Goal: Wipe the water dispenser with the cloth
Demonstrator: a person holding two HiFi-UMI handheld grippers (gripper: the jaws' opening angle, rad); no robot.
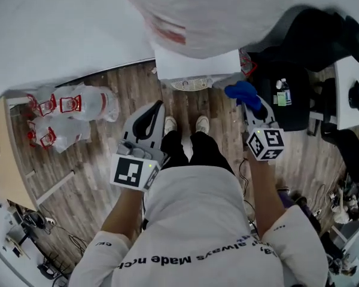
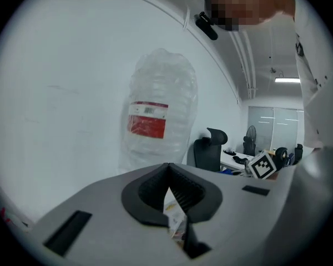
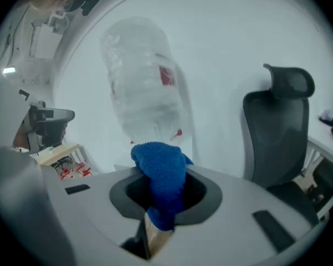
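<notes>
The head view looks steeply down from above the person onto the floor (image 1: 96,178). Each gripper view rides low, facing forward and upward, near the bottle (image 2: 158,115); both share it and the chair (image 2: 208,151).

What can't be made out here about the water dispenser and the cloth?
Water dispenser body: head view, the blurred water bottle on top covers most of it.
Bottle label print: too small or blurred in every view.
Right gripper jaw tips: right gripper view, the blue cloth wraps them.
Whether the cloth touches the dispenser: no view shows the contact.
</notes>
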